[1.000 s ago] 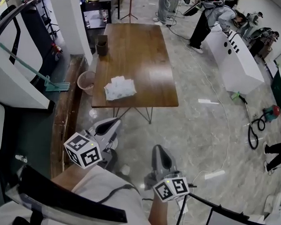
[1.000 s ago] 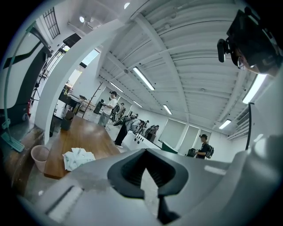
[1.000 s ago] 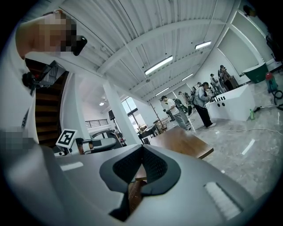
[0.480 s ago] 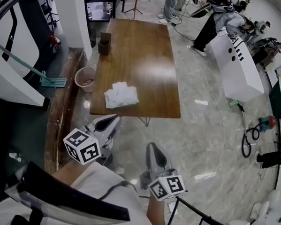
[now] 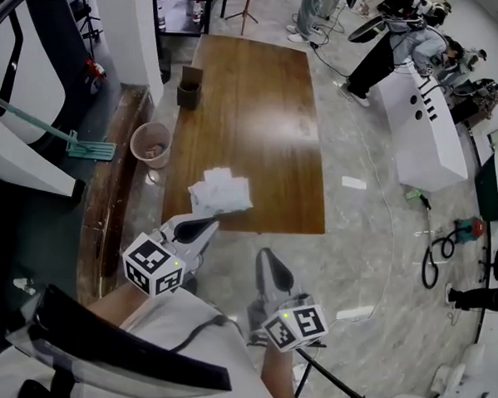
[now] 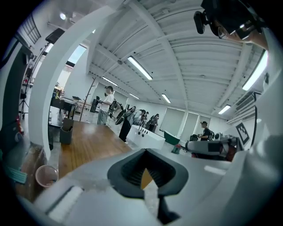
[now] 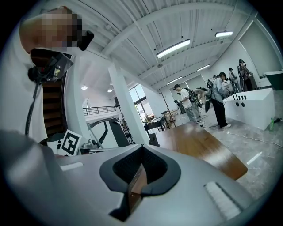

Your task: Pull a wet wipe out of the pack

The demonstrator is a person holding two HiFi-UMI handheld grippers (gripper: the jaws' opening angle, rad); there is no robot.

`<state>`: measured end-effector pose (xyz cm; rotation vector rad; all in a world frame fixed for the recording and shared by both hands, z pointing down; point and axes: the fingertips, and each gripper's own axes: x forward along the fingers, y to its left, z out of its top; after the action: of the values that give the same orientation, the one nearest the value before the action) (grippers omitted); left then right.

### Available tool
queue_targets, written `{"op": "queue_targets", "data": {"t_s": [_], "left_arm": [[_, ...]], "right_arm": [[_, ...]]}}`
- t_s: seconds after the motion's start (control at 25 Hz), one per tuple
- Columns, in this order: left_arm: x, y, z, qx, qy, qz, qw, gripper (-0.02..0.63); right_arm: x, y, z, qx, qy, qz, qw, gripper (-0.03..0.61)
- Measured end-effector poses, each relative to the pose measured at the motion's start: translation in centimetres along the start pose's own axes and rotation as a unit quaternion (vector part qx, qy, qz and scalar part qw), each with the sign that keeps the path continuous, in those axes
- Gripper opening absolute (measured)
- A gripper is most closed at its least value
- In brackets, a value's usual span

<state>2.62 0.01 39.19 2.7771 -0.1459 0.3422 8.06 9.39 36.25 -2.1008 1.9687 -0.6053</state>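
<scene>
Wood table [image 5: 262, 111] has a small brown box [image 5: 188, 87] at its far left corner; its inside is hidden. A pink bin [image 5: 150, 143] stands on the floor [image 5: 370, 267] by the left edge. The wipe pack [image 5: 220, 192] lies near the close edge. Left gripper [image 5: 202, 227] and right gripper [image 5: 269, 266] hang nearby, jaws pressed together, empty. Open floor lies on the right.

A long wooden table [image 5: 262, 111] stands on a grey marbled floor [image 5: 372, 242], with a dark box [image 5: 189, 87] at its far left corner. A pink bin [image 5: 150, 144] sits just beside the table's left edge, near a white pillar [image 5: 125, 21]. A white counter [image 5: 427, 128] stands well apart on the right. Strip lights [image 6: 139, 67] line the ribbed white ceiling [image 6: 185, 44].
</scene>
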Motion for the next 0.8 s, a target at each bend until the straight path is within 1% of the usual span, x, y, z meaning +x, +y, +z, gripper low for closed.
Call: {"op": "queue_targets", "data": {"t_s": [0.12, 0.24, 0.32, 0.44, 0.56, 0.68, 0.8], "left_arm": [[0.4, 3.4, 0.6, -0.023, 0.000, 0.001, 0.9997, 0.005], [1.6, 5.2, 0.7, -0.056, 0.005, -0.013, 0.9983, 0.005], [2.6, 5.2, 0.8, -0.077, 0.007, -0.034, 0.9965, 0.005], [3.8, 4.2, 0.7, -0.086, 0.017, -0.073, 0.9935, 0.005], [4.6, 3.9, -0.3, -0.106, 0.035, -0.105, 0.9882, 0.005], [4.6, 4.5, -1.7, -0.114, 0.052, -0.113, 0.9857, 0.005], [4.1, 5.6, -2.5, -0.124, 0.055, -0.105, 0.9851, 0.005]], "right_arm": [[2.2, 0.1, 0.4, -0.009, 0.006, -0.006, 1.000, 0.005], [3.8, 0.1, 0.5, -0.012, 0.013, -0.021, 1.000, 0.005], [4.5, 0.5, 0.4, -0.009, 0.020, -0.025, 0.999, 0.005], [5.8, 1.5, 0.1, 0.007, 0.023, -0.022, 0.999, 0.005], [7.1, 2.4, 0.1, 0.014, 0.018, -0.026, 0.999, 0.005], [7.8, 3.1, -0.4, 0.001, 0.032, -0.034, 0.999, 0.005], [7.9, 2.9, -1.1, -0.014, 0.053, -0.040, 0.998, 0.005]]}}
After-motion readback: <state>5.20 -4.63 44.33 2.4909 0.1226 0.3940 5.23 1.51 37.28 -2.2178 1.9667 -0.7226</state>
